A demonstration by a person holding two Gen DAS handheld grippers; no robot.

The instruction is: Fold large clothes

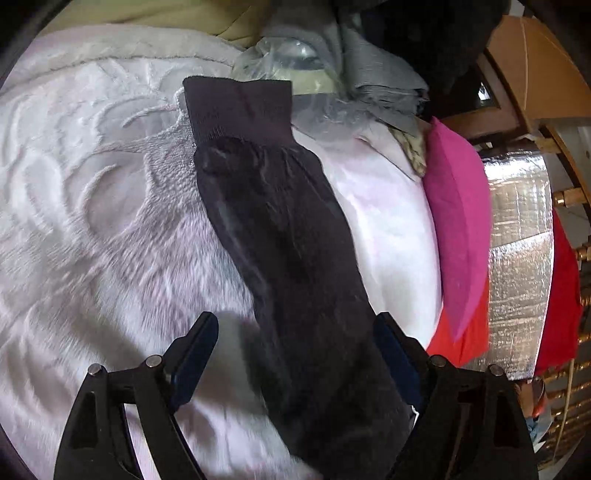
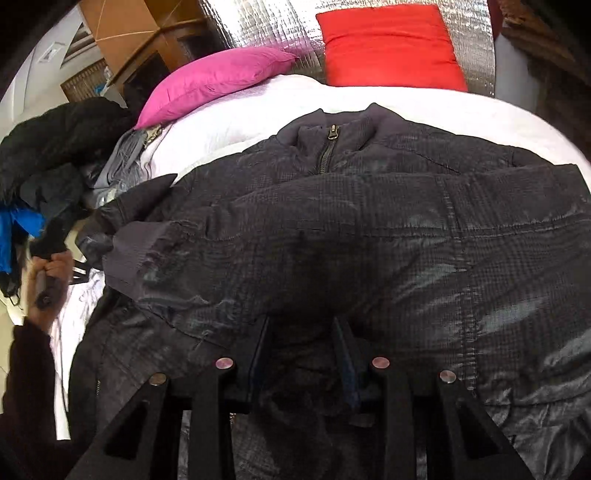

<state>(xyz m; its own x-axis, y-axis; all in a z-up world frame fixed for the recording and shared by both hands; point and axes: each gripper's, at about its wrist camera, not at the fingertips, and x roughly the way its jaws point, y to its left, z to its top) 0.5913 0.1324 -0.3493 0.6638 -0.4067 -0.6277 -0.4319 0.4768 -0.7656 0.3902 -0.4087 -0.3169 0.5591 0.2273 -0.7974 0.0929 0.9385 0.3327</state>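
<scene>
A dark grey padded jacket (image 2: 369,221) lies on a white bedspread (image 2: 251,122), collar and zip toward the pillows, one sleeve folded across its front. In the left wrist view a sleeve of the jacket (image 1: 280,229) stretches out over the bedspread (image 1: 92,221), ribbed cuff at the far end. My left gripper (image 1: 295,332) is open, its fingers on either side of the sleeve. My right gripper (image 2: 301,325) sits low over the jacket's body, jaws narrowed with jacket fabric bunched between them.
A pink pillow (image 2: 214,81) and a red pillow (image 2: 391,44) lean on a silver foil panel (image 2: 280,26) at the bed's head. A pile of dark, grey and blue clothes (image 2: 55,147) lies at the left. A wooden cabinet (image 1: 532,70) stands beside the bed.
</scene>
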